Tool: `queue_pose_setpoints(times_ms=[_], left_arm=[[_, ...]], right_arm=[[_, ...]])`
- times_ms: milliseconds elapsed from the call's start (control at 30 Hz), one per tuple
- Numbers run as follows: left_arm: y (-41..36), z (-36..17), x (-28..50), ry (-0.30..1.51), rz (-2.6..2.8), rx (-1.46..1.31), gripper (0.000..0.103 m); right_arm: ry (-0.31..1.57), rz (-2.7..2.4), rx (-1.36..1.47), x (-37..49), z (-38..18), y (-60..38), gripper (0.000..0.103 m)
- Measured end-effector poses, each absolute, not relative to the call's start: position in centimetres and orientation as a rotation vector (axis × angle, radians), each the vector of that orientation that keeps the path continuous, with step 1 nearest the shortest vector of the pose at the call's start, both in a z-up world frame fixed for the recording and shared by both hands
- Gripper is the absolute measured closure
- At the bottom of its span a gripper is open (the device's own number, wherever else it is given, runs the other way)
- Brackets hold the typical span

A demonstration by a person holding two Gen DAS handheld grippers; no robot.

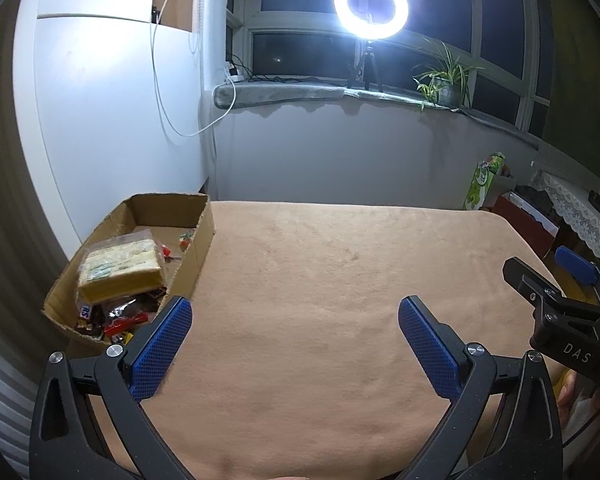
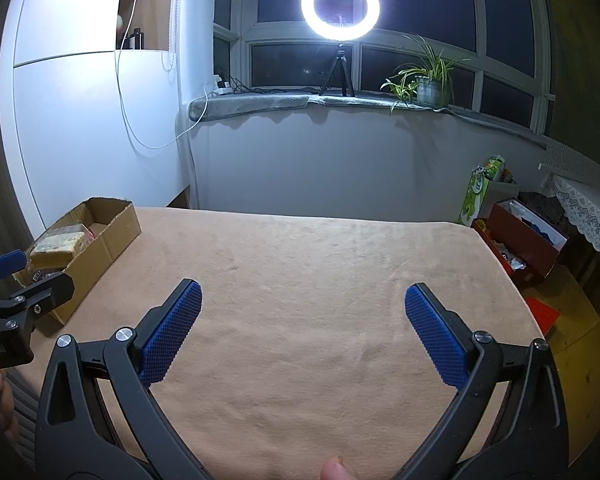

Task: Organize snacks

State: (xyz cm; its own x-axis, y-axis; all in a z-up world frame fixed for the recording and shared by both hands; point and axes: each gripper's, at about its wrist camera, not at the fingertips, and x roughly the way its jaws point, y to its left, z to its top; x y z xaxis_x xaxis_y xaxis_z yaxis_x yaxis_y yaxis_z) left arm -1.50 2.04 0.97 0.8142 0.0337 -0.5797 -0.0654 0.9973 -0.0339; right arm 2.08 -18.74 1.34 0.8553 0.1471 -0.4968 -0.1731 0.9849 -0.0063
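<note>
A cardboard box (image 1: 202, 232) sits at the table's left edge and holds the snacks: a clear bag of yellow cakes (image 1: 120, 270) on top of several dark and red candy wrappers (image 1: 118, 318). My left gripper (image 1: 296, 312) stands open over the tan tablecloth (image 1: 300, 280), its left finger just right of the box's near corner, nothing between the pads. My right gripper (image 2: 302, 296) is open too, over the cloth with nothing held. In the right wrist view the box (image 2: 112, 236) and the cake bag (image 2: 58, 248) lie far left, beside the other gripper's body (image 2: 24, 300).
A ring light (image 1: 370, 6) on a tripod and a potted plant (image 1: 444, 80) stand on the windowsill behind the table. A green carton (image 2: 480, 192), a red box (image 2: 524, 240) and a lace-covered shelf (image 2: 592, 212) crowd the floor to the right. A white wardrobe (image 1: 112, 100) rises behind the cardboard box.
</note>
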Motion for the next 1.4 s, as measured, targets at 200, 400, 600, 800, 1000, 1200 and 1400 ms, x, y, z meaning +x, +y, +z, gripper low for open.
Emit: queue_pose_setpoints(times_ms=[200,400,600,800,1000,1200,1400], left_arm=[[1.97,0.97,-1.47,0.622,0.053,-0.05,0.0],[1.97,1.0,-1.31,0.628,0.052,-0.046,0.0],[2.03,0.96,-1.2,0.629,0.055,-0.043,0.0],[2.31,0.88,-1.03,0.633,0.056,-0.046,0.0],[2.43,0.76,-0.88,0.636,0.06,-0.038,0.0],[2.55,0.71,-0.79,0.637,0.061,-0.037,0.0],[2.57,0.71,-0.77,0.637,0.06,-0.037,0.0]], right_arm=[[0.52,0.169,-0.05,2.1,1.31,-18.61,0.0],[0.52,0.168,-0.05,2.08,1.33,-18.58,0.0],[0.521,0.168,-0.051,2.08,1.35,-18.54,0.0],[0.521,0.171,-0.055,2.11,1.35,-18.31,0.0],[0.52,0.175,-0.06,2.36,1.37,-18.37,0.0],[0.52,0.18,-0.064,2.45,1.47,-18.51,0.0],[0.52,0.177,-0.065,2.5,1.48,-18.6,0.0]])
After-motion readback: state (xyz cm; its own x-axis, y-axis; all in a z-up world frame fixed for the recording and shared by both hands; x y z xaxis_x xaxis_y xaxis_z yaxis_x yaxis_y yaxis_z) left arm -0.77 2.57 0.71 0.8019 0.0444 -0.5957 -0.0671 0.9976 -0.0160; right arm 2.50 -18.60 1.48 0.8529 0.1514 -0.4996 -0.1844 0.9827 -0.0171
